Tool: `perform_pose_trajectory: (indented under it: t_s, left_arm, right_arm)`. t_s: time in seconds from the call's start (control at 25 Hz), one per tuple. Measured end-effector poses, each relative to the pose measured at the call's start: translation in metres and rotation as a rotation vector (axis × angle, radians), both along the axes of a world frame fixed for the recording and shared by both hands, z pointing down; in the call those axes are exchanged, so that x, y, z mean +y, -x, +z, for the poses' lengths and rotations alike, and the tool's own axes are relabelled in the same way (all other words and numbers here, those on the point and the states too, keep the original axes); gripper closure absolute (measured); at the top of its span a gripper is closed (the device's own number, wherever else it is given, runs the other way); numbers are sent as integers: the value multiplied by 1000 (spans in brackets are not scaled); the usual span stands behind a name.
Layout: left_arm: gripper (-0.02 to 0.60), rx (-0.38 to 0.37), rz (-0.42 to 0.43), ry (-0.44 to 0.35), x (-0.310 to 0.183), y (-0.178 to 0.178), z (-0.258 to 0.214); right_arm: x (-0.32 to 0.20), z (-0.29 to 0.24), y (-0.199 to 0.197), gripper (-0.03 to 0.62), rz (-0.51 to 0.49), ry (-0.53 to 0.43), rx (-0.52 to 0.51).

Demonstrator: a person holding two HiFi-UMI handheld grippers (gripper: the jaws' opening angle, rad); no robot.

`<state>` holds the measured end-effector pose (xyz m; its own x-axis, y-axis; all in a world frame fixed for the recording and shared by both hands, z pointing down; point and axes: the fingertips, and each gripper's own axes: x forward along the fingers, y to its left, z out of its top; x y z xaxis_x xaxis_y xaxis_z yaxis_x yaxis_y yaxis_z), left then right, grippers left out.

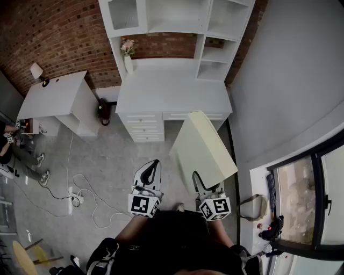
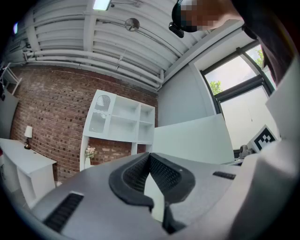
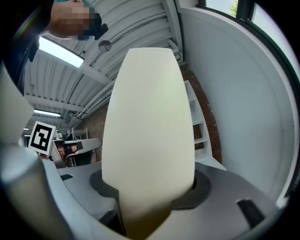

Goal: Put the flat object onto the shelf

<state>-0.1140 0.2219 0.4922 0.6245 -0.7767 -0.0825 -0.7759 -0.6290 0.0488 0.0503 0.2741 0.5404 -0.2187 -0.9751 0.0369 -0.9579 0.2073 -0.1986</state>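
Cream board (image 1: 203, 146) clamped in right gripper (image 1: 201, 185), centre-right of frame, well apart from shelf (image 1: 177, 16) at top. Left gripper (image 1: 149, 172) closed, empty. Pickup apparently done; carrying over and placing still left.

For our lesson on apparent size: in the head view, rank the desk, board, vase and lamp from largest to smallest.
1. desk
2. board, though nearer the camera
3. vase and lamp look alike; unranked
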Motion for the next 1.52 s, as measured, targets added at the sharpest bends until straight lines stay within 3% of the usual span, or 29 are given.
perform_pose_trajectory:
  t_s: [0.4,0.64,1.04,1.24,1.52]
  left_arm:
    - [572,-5,2,1,11,-11,1]
    - [572,-14,-7,20,23,-27,8]
    - [572,-59,-81,41,32,-35,24]
    - [572,-52,-104,73,-6,-35,39]
    - [572,-6,-84,88,-116,-49,51]
  right_arm:
    - [11,1,-8,312,0,-5,24]
    - [21,7,-26,310,-8,10,-28]
    - [3,23,-51,309,-52,19,-42]
    - [-30,30,-55,309,-63,31,-37]
    - [-125,35,-65,309,-51,45,15]
